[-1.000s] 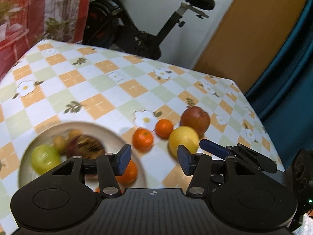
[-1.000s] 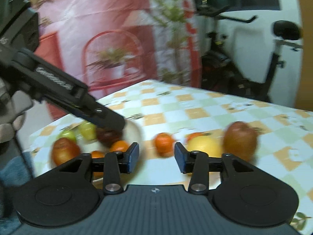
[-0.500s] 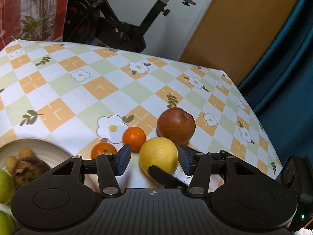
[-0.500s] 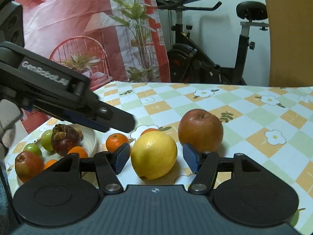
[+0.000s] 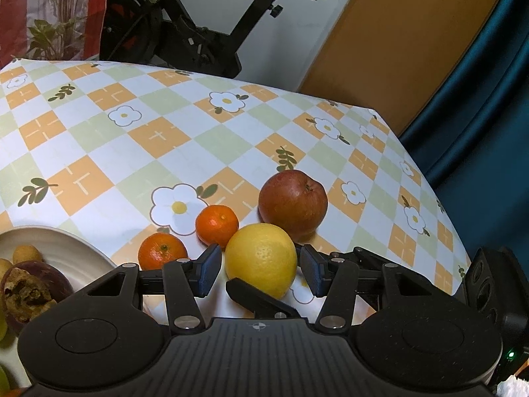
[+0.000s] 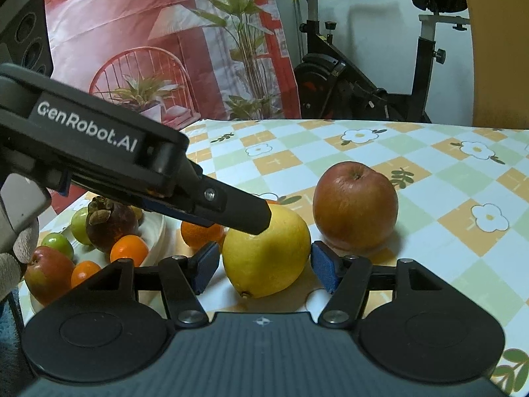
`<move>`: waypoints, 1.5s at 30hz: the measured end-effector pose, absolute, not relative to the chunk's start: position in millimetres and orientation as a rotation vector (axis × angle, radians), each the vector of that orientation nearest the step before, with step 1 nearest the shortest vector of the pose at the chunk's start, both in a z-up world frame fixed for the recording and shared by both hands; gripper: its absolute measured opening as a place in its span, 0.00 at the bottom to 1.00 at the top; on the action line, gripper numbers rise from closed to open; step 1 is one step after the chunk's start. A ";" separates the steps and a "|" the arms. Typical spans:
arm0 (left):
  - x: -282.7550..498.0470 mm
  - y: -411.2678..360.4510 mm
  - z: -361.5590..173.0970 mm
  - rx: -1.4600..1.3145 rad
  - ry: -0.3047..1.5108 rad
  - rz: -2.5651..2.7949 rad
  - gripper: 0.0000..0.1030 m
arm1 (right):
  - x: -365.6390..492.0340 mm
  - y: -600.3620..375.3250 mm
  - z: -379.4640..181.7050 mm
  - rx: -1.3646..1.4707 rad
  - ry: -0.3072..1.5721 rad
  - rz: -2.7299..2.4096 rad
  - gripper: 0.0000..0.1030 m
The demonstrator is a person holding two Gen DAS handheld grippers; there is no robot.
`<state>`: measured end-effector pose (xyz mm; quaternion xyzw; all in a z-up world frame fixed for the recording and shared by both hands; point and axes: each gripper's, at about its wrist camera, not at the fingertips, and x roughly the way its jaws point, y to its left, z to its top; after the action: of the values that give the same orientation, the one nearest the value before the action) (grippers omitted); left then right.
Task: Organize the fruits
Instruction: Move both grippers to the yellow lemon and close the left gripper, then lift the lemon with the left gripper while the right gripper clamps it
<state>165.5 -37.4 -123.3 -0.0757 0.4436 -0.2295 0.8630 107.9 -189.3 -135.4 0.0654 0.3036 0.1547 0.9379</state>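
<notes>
A yellow lemon (image 5: 262, 258) (image 6: 266, 251) lies on the checked tablecloth. Both grippers straddle it from different sides. My left gripper (image 5: 258, 269) is open, its blue pads a little off the lemon's sides. My right gripper (image 6: 264, 266) is open too, pads close to the lemon; I cannot tell if they touch. A red apple (image 5: 292, 201) (image 6: 355, 205) lies just behind it. Two mandarins (image 5: 216, 224) (image 5: 162, 252) lie to the left. A white plate (image 5: 71, 248) (image 6: 155, 231) holds several fruits, including a dark mangosteen (image 6: 110, 220).
The left gripper's body (image 6: 99, 162) reaches across the right wrist view onto the lemon's top. An exercise bike (image 5: 198, 33) stands behind the table. The table's right edge (image 5: 439, 198) runs by a blue curtain.
Both grippers have swung from the plate toward the lemon and closed in, so it now sits between both pairs of fingers. The fruits have not moved.
</notes>
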 end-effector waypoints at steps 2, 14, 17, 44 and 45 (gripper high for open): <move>165.0 -37.8 -123.9 -0.159 0.933 -0.485 0.54 | 107.7 -190.3 -135.3 0.135 0.619 0.318 0.60; 165.0 -33.7 -122.5 -0.183 0.933 -0.478 0.54 | 99.4 -190.0 -135.3 0.131 0.613 0.331 0.59; 165.1 -35.5 -123.6 -0.175 0.938 -0.484 0.54 | 99.0 -188.2 -135.4 0.121 0.611 0.336 0.59; 164.7 -45.2 -135.8 -0.164 0.942 -0.455 0.54 | 104.1 -193.9 -137.8 0.172 0.642 0.355 0.59; 164.2 -46.2 -135.5 -0.163 0.941 -0.453 0.54 | 104.2 -194.5 -137.9 0.176 0.643 0.355 0.59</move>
<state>164.2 -46.2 -135.5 -0.0776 0.4488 -0.2163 0.8636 104.2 -194.5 -137.9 0.0857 0.3138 0.1734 0.9296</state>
